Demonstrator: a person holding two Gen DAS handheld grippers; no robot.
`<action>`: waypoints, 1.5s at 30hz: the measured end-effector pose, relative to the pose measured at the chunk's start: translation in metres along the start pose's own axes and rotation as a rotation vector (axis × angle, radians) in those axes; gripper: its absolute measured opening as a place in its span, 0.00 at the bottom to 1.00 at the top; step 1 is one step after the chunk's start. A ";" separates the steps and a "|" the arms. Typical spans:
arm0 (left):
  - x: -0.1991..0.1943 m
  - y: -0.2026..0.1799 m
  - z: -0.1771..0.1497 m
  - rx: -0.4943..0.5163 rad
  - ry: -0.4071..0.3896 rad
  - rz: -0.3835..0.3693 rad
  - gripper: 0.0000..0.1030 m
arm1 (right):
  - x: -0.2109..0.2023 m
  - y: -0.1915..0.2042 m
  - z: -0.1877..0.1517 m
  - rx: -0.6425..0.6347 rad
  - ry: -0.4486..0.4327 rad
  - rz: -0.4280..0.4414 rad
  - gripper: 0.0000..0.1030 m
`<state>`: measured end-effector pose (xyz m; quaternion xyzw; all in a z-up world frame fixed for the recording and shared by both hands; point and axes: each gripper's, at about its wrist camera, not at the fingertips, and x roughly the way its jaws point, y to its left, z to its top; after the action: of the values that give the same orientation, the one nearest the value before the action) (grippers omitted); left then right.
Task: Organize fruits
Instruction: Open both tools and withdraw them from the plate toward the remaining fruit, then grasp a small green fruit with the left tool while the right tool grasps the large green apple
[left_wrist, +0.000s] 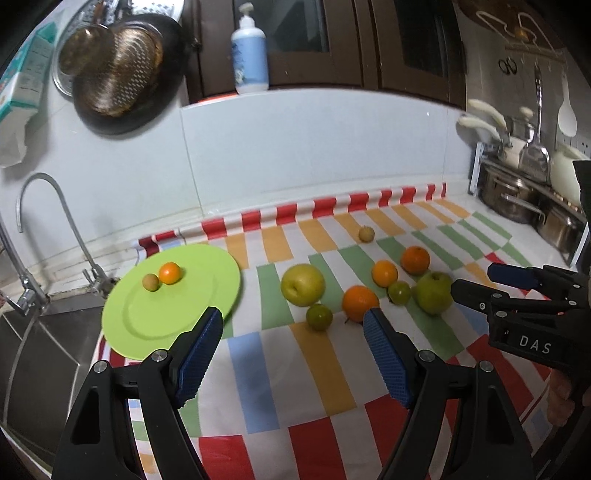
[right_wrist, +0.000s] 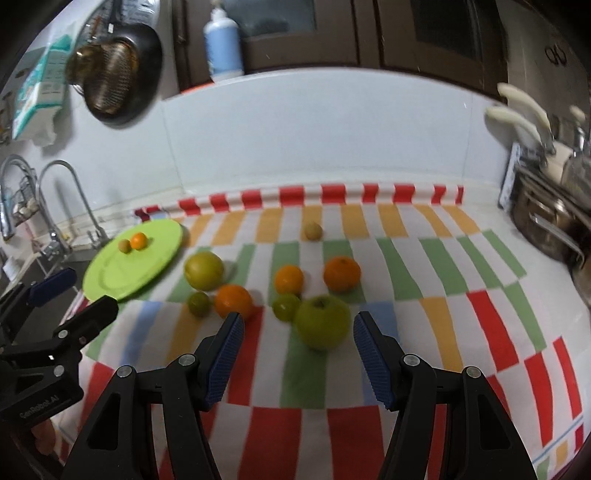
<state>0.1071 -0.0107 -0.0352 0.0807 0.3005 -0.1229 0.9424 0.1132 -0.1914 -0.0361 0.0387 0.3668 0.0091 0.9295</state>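
Fruit everywhere on the checked cloth covering the surface, and the green plate at its sink end is our landmark: a small orange and a little tan fruit sit touching on it. Off the plate's right lie a yellow apple, three oranges, two small green fruits, a green apple, and a lone tan fruit near the wall. Left tongs hover wide apart and empty just beside the plate's near edge; right tongs gape empty too, the green apple just ahead between the pads, untouched.
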 end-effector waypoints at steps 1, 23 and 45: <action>0.005 0.000 -0.001 0.001 0.015 -0.001 0.76 | 0.004 -0.002 -0.001 0.005 0.011 -0.006 0.61; 0.084 0.002 -0.010 0.004 0.157 -0.049 0.71 | 0.057 -0.013 -0.002 0.020 0.133 -0.045 0.61; 0.129 -0.007 -0.003 0.004 0.256 -0.159 0.28 | 0.084 -0.012 0.003 0.004 0.148 -0.050 0.52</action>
<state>0.2055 -0.0406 -0.1139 0.0734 0.4232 -0.1866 0.8836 0.1764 -0.1997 -0.0920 0.0307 0.4354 -0.0123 0.8996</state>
